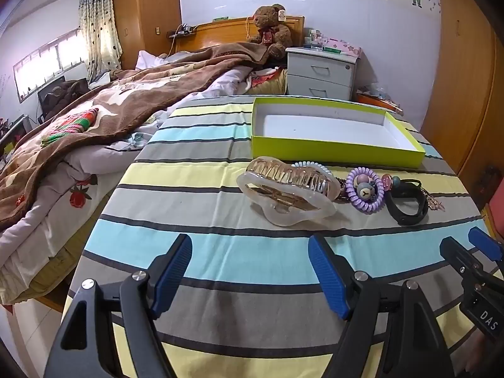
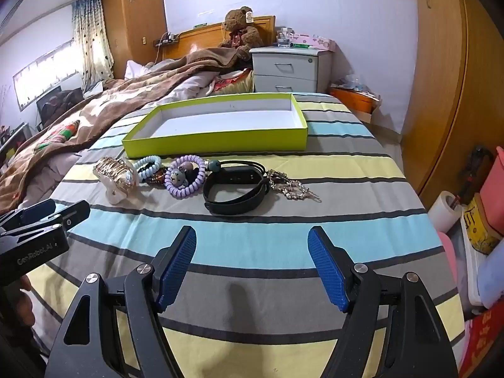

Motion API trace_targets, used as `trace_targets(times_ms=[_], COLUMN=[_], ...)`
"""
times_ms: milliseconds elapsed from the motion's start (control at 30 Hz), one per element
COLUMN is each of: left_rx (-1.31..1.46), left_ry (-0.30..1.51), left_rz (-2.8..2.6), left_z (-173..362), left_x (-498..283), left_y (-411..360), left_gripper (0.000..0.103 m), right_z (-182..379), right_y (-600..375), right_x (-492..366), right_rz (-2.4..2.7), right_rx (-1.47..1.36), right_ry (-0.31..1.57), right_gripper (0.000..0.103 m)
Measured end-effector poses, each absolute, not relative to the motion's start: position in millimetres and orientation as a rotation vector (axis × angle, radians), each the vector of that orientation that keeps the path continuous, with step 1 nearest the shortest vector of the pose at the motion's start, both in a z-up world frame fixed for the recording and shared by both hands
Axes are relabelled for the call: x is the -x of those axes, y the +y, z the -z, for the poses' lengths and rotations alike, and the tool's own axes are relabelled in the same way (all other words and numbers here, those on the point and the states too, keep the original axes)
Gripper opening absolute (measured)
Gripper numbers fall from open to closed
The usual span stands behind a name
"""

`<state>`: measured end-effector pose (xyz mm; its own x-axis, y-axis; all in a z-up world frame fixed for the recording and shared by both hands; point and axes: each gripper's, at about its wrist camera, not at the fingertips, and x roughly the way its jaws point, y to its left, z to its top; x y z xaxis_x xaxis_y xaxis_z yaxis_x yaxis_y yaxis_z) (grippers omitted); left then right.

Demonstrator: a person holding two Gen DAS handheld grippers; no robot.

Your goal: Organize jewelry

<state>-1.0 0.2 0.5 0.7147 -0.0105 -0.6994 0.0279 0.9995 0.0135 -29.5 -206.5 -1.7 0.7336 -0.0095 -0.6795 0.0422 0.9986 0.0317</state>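
A shallow lime-green box [image 1: 334, 149] [image 2: 217, 143] with a white, bare inside lies on the striped cloth. In front of it sit a large pearly hair claw [image 1: 288, 193] [image 2: 116, 179], a pale blue coil hair tie [image 2: 148, 165], a purple coil hair tie with bear beads [image 1: 365, 192] [image 2: 184, 179], a black wristband [image 1: 408, 203] [image 2: 236, 190] and a glittery chain piece [image 2: 289, 187]. My left gripper [image 1: 250, 275] hovers open in front of the claw. My right gripper [image 2: 252, 266] hovers open in front of the wristband. Neither holds anything.
The striped cloth [image 1: 220, 252] covers a table beside an unmade bed [image 1: 94, 119] with a brown blanket. A white nightstand [image 1: 321, 74] and teddy bear [image 1: 271, 28] stand behind. Wooden wardrobes [image 2: 441, 78] line the right; tubs and a paper roll [image 2: 444, 209] sit on the floor.
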Motion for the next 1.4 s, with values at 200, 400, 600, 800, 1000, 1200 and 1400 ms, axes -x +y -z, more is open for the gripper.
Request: trace_targets(times_ms=[200,400,600,800,1000,1200,1400], left_rx=[-0.004,-0.016,-0.009,-0.011,-0.013,-0.013,-0.013], left_ry=[0.797,0.801,0.801,0.806,0.802,0.800,0.800], left_rz=[0.027,0.025,0.026,0.024,0.018,0.016,0.018], left_z=[2.4,2.7,3.4,1.1,0.0,-0.4,-0.9], left_x=[-0.7,-0.9,-1.0,-1.0,0.3,1.4,2.5], left_y=[4.6,0.0,4.6,3.1,2.9,3.0,3.3], left_gripper=[0.078,0.078,0.078,0.078,0.078,0.078,0.078], right_z=[2.0,1.4,1.8,1.8,1.4,1.4,1.1], right_y=[-204.1,-201.9,-200.7,-199.7,-199.1,-198.3,-198.3], right_x=[27.9,30.0,28.9,27.8,27.8,27.7,27.8], right_rz=[0.041,0.043,0.038,0.035,0.035,0.036,0.035], right_rx=[-0.038,-0.033,-0.031,-0.029,-0.027,-0.026,-0.023], right_ry=[0.754,0.751,0.751,0.750,0.752,0.750,0.751], right_gripper=[0.073,0.073,0.073,0.073,0.073,0.073,0.073])
